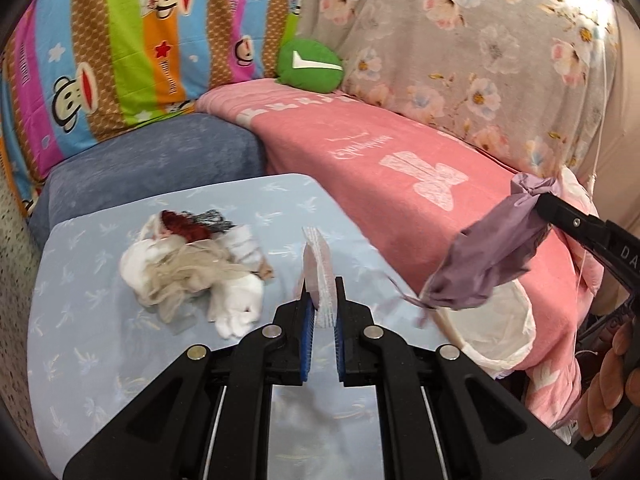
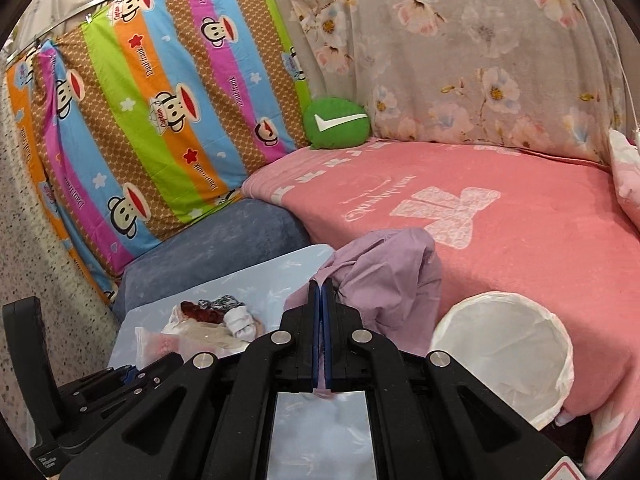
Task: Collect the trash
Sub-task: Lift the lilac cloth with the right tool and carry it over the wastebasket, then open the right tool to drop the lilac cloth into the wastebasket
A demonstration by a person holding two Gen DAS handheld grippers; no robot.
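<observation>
Now two grippers: left gripper [image 1: 320, 300] pinches one pad [image 1: 318, 276], right gripper [image 2: 321, 292] one purple cloth [image 2: 384, 276].

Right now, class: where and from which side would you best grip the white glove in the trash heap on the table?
Take the white glove by its splayed finger end, coming from above on the heap's near side: that end lies flat and free on the table, while the cuff is buried under tangled scraps.

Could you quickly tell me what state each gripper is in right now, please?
Left gripper: closed on a flat pale pad.
Right gripper: closed on a purple cloth.
</observation>
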